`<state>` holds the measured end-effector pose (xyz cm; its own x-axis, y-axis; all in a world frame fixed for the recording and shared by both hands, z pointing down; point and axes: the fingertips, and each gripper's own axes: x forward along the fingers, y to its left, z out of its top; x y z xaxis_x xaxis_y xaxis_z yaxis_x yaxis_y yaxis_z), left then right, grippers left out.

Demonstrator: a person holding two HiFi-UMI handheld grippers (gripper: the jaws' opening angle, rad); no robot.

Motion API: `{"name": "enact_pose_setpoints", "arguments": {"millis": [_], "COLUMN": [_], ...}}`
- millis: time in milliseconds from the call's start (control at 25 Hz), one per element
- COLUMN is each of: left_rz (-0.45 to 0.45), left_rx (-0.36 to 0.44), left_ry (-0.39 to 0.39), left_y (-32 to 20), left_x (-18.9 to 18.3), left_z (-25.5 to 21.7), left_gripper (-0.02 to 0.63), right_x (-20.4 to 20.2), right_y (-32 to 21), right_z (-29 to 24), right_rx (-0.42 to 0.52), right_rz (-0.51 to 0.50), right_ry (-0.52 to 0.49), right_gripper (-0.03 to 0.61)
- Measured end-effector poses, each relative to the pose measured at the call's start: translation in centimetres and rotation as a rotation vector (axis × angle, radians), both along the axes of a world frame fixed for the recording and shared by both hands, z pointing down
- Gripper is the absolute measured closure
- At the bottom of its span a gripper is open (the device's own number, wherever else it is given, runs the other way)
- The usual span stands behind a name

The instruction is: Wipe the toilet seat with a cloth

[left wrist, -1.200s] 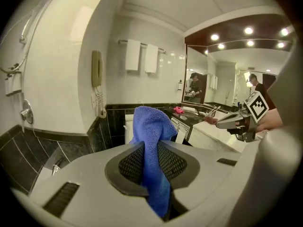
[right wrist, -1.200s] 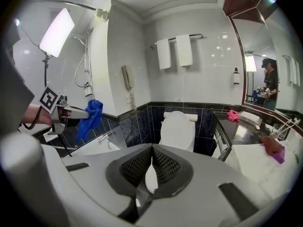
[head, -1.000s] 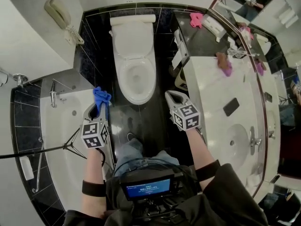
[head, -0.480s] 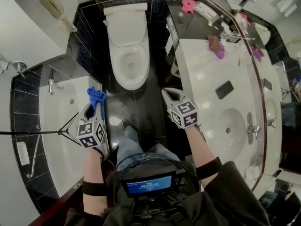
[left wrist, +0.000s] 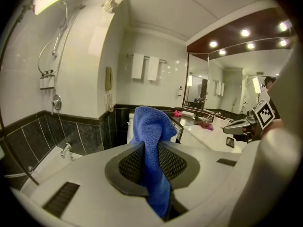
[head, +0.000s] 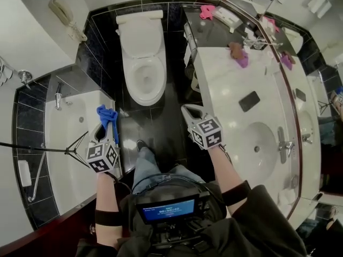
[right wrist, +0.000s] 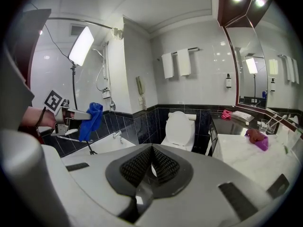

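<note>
On the left gripper [head: 101,128] the fingers clamp a blue microfibre cloth [head: 107,115]; the right gripper [head: 188,111] has its fingers pressed together, empty. Both hover near the person, well apart from the white oval toilet seat [head: 130,82], so, judging by that, no wiping has begun.

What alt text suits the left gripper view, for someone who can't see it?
A blue cloth is clamped between the left tongs, its top flopping above them. Beyond lies a bathroom: two hanging white towels, a wall phone, a shower hose at left, a mirror and pale counter at right.
</note>
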<state>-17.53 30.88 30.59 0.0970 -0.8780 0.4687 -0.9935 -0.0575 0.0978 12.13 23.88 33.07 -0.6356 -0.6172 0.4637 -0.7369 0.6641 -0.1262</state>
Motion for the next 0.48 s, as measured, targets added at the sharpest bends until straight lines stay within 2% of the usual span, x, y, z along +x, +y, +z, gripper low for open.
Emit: {"name": "enact_pose_setpoints", "arguments": {"millis": [480], "left_rz": [0.009], "left_rx": [0.012], "left_ry": [-0.022], "left_y": [-0.2], "left_x": [-1.1], "left_z": [-0.5], "left_gripper": [0.543], "right_x": [-1.5], "right_y": [0.0], "right_z": [0.4], "right_rx": [-0.008], "right_rz": [-0.010], "right_ry": [0.000], "right_gripper": [0.563]}}
